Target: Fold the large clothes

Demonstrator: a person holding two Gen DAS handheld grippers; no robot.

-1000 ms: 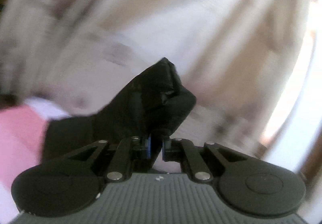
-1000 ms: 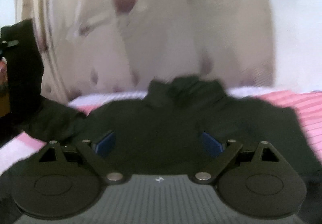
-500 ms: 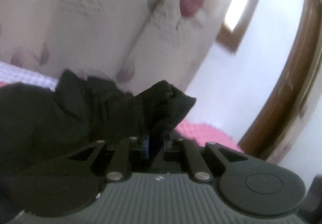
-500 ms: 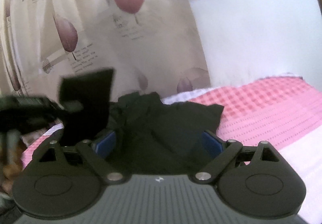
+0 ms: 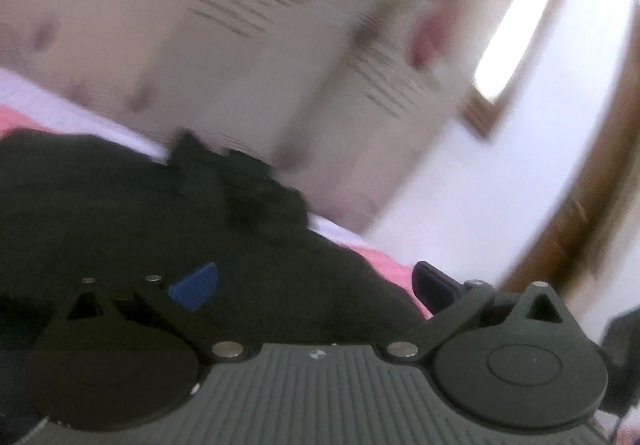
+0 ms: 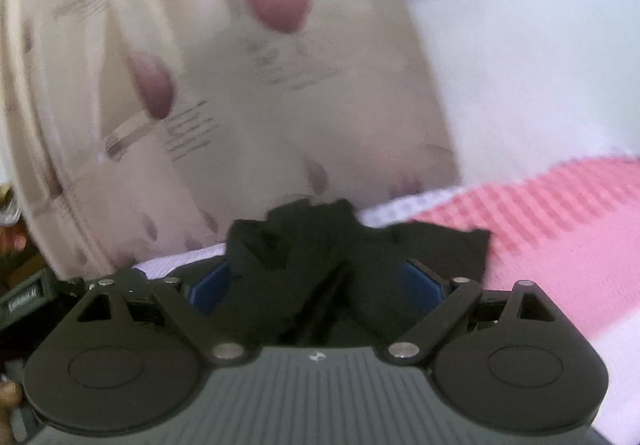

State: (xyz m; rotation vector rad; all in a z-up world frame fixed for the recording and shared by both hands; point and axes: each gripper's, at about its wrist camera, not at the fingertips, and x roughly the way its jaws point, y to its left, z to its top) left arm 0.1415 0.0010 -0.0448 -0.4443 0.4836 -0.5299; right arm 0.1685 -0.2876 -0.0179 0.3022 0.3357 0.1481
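A black garment [image 5: 100, 213] lies bunched on the pink checked bed cover [image 5: 384, 261]. My left gripper [image 5: 312, 285] hovers low over it. Its jaws are opening and stand wide, with the cloth beneath them and nothing pinched. In the right wrist view the same black garment [image 6: 320, 245] has a rumpled ridge that runs between the blue pads [image 6: 208, 285] of my right gripper [image 6: 316, 285]. Those jaws are closing, and the pads still stand apart from the cloth. Both views are blurred by motion.
A cream curtain [image 6: 224, 93] with purple tree prints hangs just behind the bed. To its right are a white wall [image 6: 540, 45] and a wooden window frame [image 5: 480, 117]. Brown wooden trim [image 5: 580, 205] curves down the far right. Dark clutter [image 6: 24, 293] sits at the left.
My left gripper has dropped towards the bed, let go of the black cloth it was pinching and spread wide. The right gripper's jaws have narrowed a little around the garment's ridge.
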